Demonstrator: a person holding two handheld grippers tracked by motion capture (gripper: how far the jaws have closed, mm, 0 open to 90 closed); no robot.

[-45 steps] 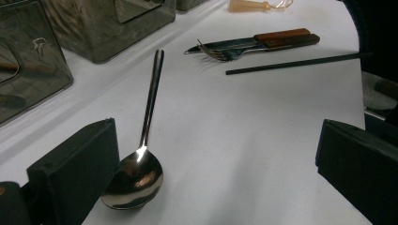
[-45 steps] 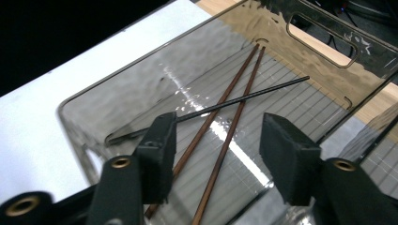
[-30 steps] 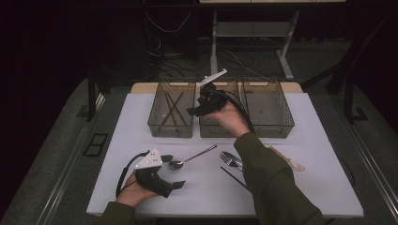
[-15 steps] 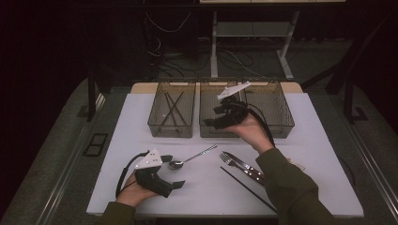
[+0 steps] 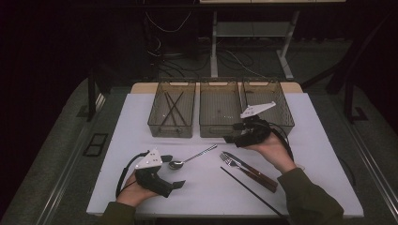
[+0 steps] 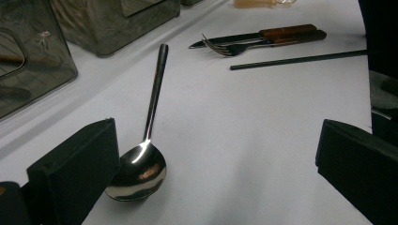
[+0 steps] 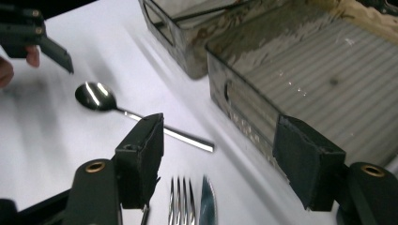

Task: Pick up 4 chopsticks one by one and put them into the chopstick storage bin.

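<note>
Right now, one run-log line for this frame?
left gripper: open, by spoon bowl | right gripper: open, empty, above fork and knife | middle bin: empty | chopstick: on table

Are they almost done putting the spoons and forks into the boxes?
Not nearly. Some dark sticks already lie in the left box. Nothing is held: the left gripper and the right gripper are both open. The spoon, fork, knife and one stick are on the table. The middle box looks empty.
</note>
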